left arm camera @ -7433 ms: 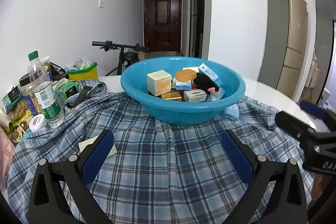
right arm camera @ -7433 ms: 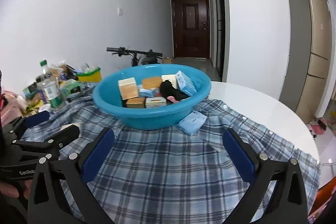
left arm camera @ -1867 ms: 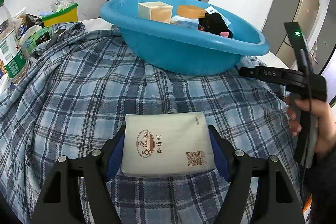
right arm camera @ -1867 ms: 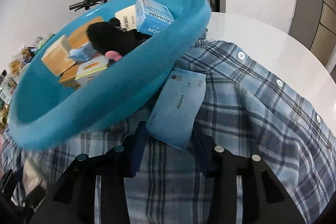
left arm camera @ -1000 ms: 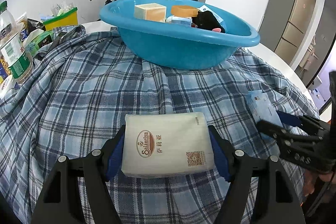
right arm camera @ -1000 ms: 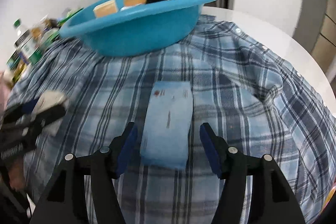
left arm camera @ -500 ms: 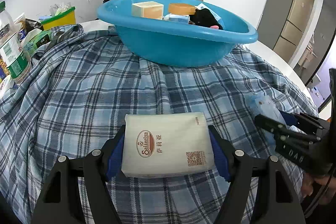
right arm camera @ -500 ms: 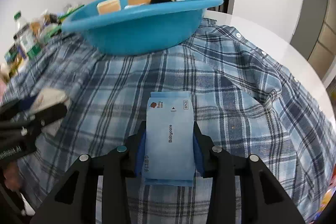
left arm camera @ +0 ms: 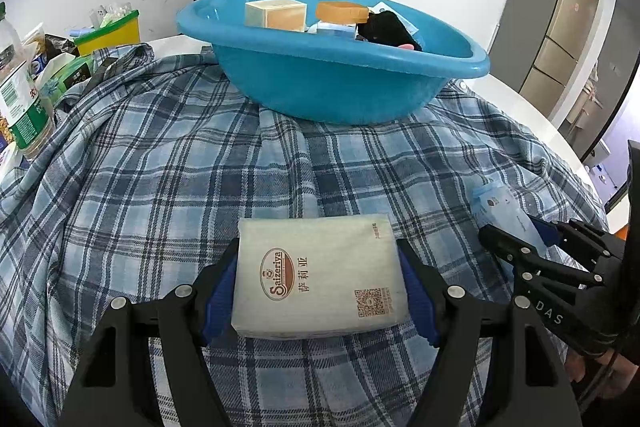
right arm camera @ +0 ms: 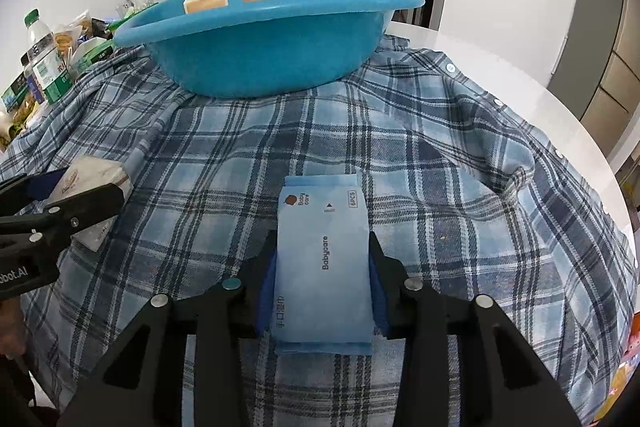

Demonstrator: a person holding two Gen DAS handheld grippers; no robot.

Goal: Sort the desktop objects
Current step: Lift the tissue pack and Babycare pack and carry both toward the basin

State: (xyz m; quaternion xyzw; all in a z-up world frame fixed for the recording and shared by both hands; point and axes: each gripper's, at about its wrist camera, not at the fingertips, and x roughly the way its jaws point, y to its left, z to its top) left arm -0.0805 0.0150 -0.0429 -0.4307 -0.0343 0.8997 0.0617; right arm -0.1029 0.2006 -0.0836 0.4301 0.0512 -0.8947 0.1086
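Right wrist: wipes pack (right arm camera: 323,263) clamped in right gripper (right arm camera: 322,279); tissue pack (left arm camera: 318,277) in left gripper (left arm camera: 318,287).

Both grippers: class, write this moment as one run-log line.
left gripper: shut on tissue pack | right gripper: shut on wipes pack | blue basin: on plaid shirt
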